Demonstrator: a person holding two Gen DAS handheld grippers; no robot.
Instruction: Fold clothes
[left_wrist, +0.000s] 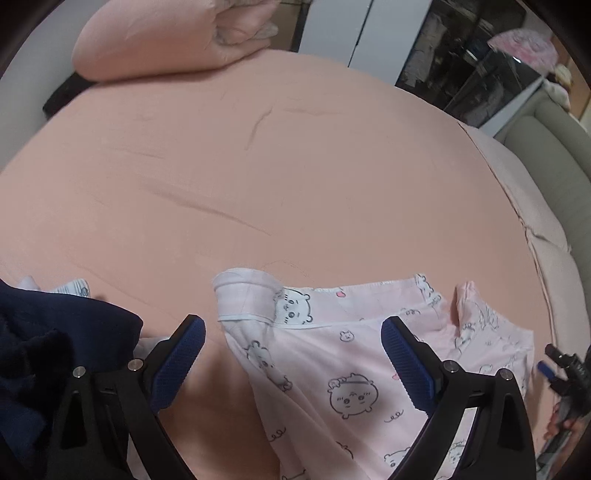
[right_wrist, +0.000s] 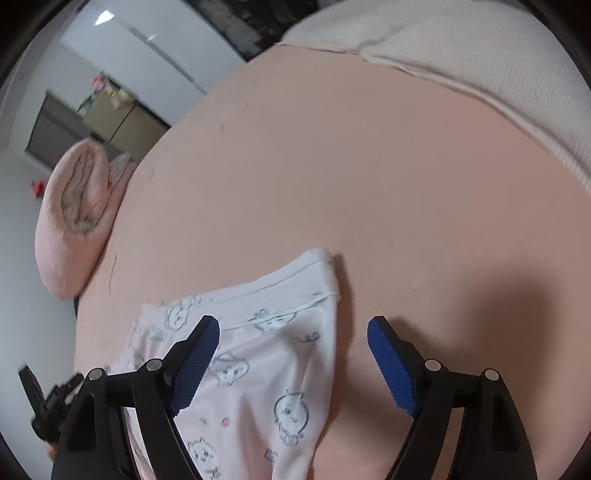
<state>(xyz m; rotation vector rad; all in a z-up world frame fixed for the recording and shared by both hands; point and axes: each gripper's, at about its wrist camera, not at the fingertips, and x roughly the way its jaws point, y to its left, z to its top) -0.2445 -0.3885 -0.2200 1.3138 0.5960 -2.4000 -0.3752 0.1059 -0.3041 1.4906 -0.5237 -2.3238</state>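
1. A pale pink garment (left_wrist: 369, 369) printed with small cartoon animal faces lies on a bed (left_wrist: 277, 177) covered by a peach sheet. It sits at the near edge of the bed, with most of the sheet beyond it bare.
2. The left gripper (left_wrist: 293, 339) hangs above the bed with its 2 blue-padded fingers spread wide apart, holding nothing. The garment's white-banded edge lies just ahead of and between the fingers. The cloth runs under the right-hand finger (left_wrist: 406, 365), while the left-hand finger is over bare sheet.
3. The right gripper (right_wrist: 293, 339) is also spread wide and holds nothing. In its view the garment (right_wrist: 266, 369) passes under the left-hand finger (right_wrist: 195, 365) and fills much of the gap; the right-hand finger is over bare sheet. The garment's white band (right_wrist: 295, 280) reaches forward past the fingertips.
4. A dark navy cloth (left_wrist: 48, 354) is heaped at the left of the left view, beside the left-hand finger and apart from the pink garment.
5. A peach pillow (left_wrist: 155, 40) rests at the far end of the bed.
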